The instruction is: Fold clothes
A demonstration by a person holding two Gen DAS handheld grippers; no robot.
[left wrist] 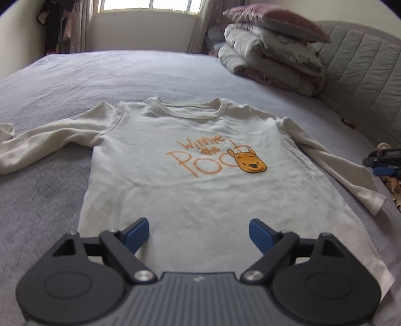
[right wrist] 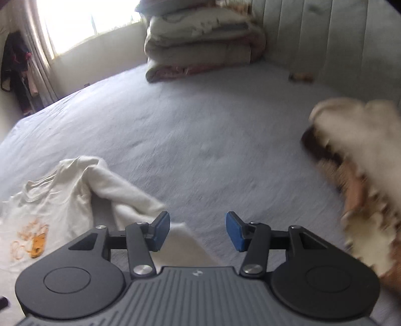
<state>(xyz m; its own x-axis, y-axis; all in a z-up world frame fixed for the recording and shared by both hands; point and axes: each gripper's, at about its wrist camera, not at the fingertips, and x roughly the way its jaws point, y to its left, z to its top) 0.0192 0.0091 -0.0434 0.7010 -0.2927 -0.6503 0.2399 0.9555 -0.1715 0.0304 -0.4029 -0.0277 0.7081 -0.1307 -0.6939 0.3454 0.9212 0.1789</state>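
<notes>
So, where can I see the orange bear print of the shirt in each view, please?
Left wrist view: the orange bear print is right of centre, on the chest of the cream shirt lying flat.
Right wrist view: the print is blurred, at the lower left edge.
Shared landmark: the stack of folded bedding by the headboard.

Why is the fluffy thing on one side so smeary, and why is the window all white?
In the right wrist view the fluffy thing is smeared by motion blur, and the window glares white because daylight overexposes it. The left wrist view is sharper: the shirt print reads clearly, though the fisheye lens bends the bed edges.
</notes>
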